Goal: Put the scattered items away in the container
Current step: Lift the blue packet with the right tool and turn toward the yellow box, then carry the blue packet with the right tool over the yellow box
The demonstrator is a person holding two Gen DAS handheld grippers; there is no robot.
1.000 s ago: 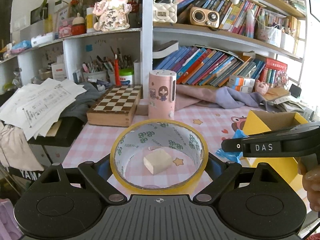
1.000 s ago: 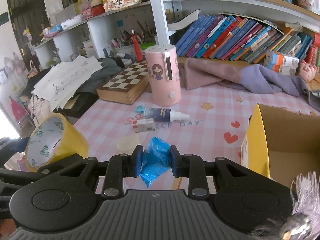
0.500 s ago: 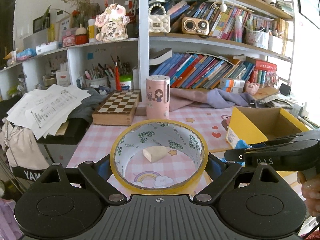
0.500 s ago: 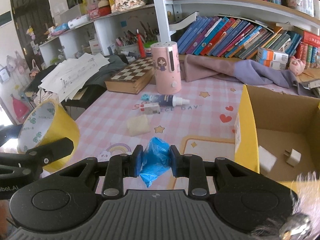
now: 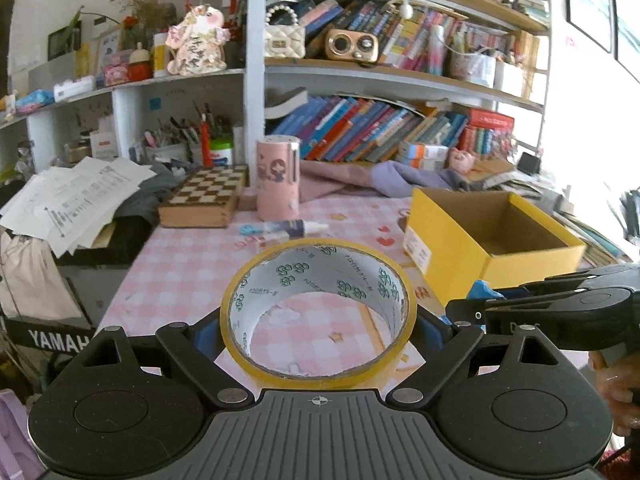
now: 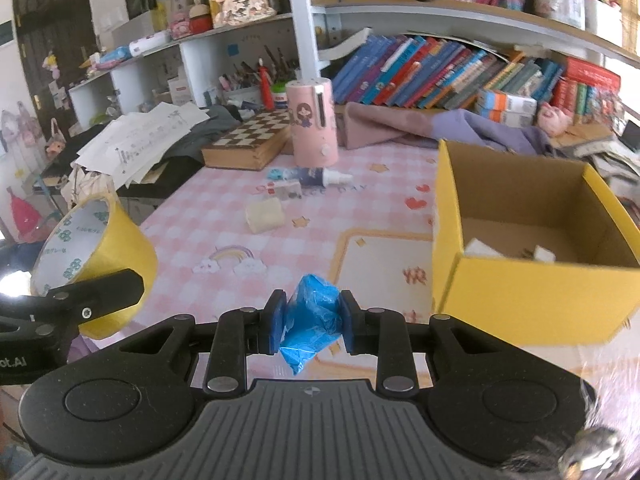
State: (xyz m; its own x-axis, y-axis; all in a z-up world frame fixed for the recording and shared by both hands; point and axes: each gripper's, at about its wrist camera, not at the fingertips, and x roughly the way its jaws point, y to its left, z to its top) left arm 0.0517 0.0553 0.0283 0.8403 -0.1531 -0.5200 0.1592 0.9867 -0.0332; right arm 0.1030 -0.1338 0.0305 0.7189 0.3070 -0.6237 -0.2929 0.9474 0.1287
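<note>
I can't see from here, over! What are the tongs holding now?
Left tongs clamp the yellow tape roll. Right tongs pinch a blue wad. Yellow box open, nothing blocking it.

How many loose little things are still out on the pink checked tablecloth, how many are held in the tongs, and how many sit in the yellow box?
On the pink checked tablecloth: 3 (cream block, small white carton, dark bottle with white cap)
Held in tongs: 2 (yellow tape roll, crumpled blue plastic)
In the yellow cardboard box: 2 visible white pieces
Total: 7
</note>
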